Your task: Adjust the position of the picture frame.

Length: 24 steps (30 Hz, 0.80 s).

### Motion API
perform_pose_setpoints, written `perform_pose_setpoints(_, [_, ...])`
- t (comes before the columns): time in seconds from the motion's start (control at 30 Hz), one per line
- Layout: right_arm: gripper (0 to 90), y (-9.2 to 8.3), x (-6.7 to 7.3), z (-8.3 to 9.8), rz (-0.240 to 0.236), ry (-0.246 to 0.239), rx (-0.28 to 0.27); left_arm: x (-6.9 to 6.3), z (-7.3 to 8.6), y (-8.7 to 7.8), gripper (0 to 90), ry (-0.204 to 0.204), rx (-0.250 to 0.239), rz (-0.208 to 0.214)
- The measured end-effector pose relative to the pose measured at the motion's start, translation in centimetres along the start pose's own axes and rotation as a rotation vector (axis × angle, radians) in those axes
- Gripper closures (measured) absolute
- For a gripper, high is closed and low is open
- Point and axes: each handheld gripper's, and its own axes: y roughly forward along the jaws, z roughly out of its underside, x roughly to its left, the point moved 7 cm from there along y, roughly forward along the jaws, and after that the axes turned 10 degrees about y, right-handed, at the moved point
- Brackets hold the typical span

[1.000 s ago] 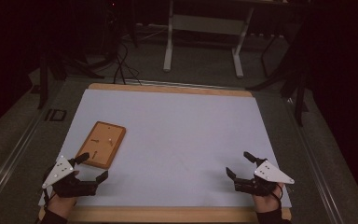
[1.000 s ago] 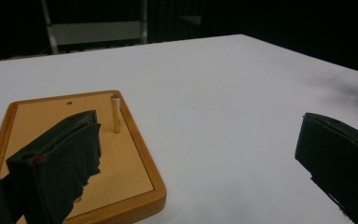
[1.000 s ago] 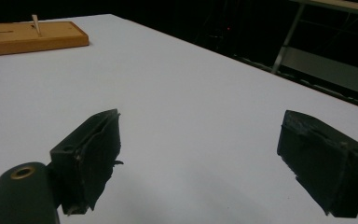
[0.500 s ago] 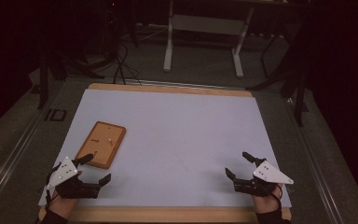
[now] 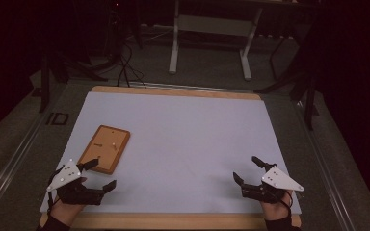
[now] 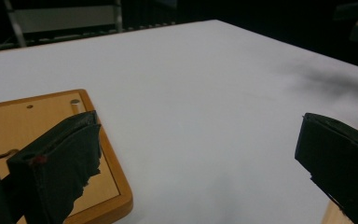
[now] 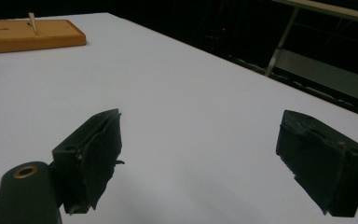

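A flat wooden board [image 5: 105,148] with a small upright peg lies on the left part of the white table top [image 5: 183,144]. My left gripper [image 5: 100,174] hovers open just in front of the board's near end, one jaw over its corner. In the left gripper view the board [image 6: 37,135] lies under the left jaw, and its peg [image 6: 76,103] stands near the far edge. My right gripper [image 5: 247,169] is open near the table's front right corner, nothing between its jaws. In the right gripper view the board [image 7: 30,35] lies far off at the upper left.
The table has a wooden rim [image 5: 173,91] along its far and near edges. Beyond it stand a white metal frame [image 5: 209,33], dark stand legs and cables on the floor [image 5: 125,62]. Dark surroundings flank both sides.
My left gripper has drawn back toward the near edge and a little right, away from the board. The right gripper has hardly moved.
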Motion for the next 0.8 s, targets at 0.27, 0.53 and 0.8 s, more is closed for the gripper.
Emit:
perform_pose_setpoints(0.27, [13.1, 0.1, 0.3, -0.1, -0.024, 0.0, -0.005, -0.1, -1.6, -0.2, 0.5, 0.05, -0.007, 0.012])
perform_pose_setpoints(0.53, [12.6, 0.2, 0.4, 0.0, -0.037, 0.024, -0.002, 1.5, -3.0, -0.5, 0.5, 0.054, -0.013, -0.022])
perform_pose_setpoints(0.8, [12.6, 0.4, 0.4, 0.0, -0.045, 0.032, -0.003, 3.3, -3.8, -0.1, 0.5, 0.055, -0.001, -0.051])
